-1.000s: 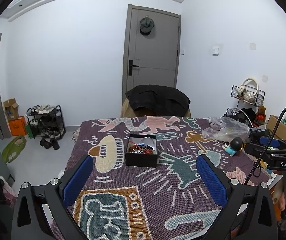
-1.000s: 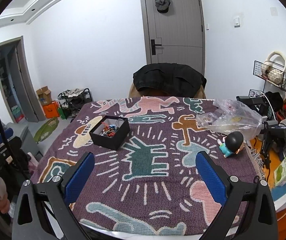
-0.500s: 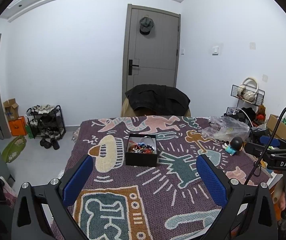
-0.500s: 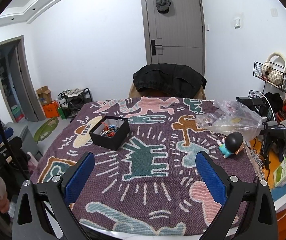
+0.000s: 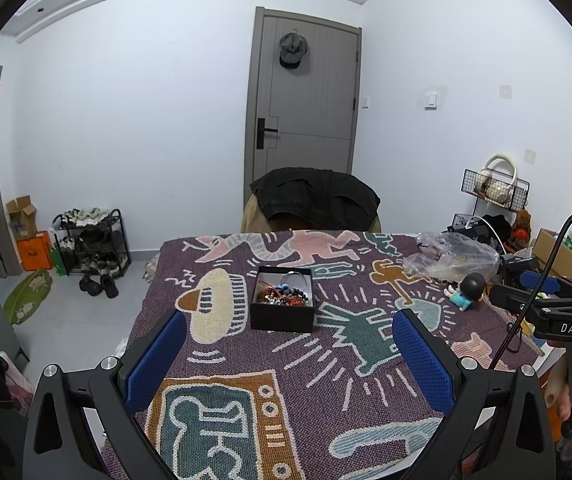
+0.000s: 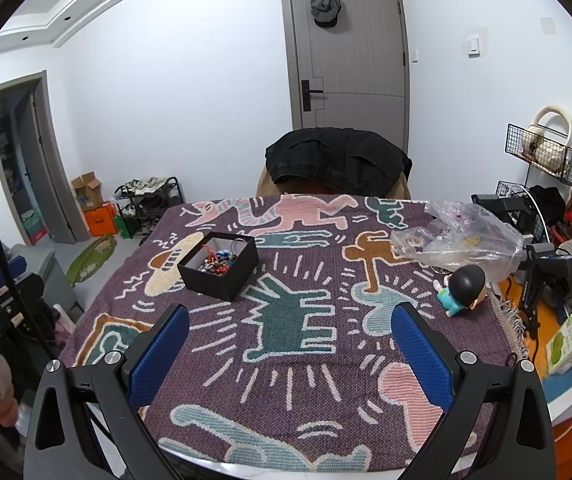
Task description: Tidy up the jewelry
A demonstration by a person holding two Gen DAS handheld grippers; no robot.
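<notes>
Both the left gripper (image 5: 289, 354) and right gripper (image 6: 290, 350) are hovering spread and empty short of the black box (image 5: 281, 299), which is keeping the jewelry (image 5: 283, 295) heaped inside, mid-cloth.

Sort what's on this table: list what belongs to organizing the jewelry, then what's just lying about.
For the job:
- black box
- jewelry heaped inside it
- left hand-held gripper and right hand-held gripper, both open

Lying about:
- clear plastic bag
- small figurine
- patterned blanket
</notes>
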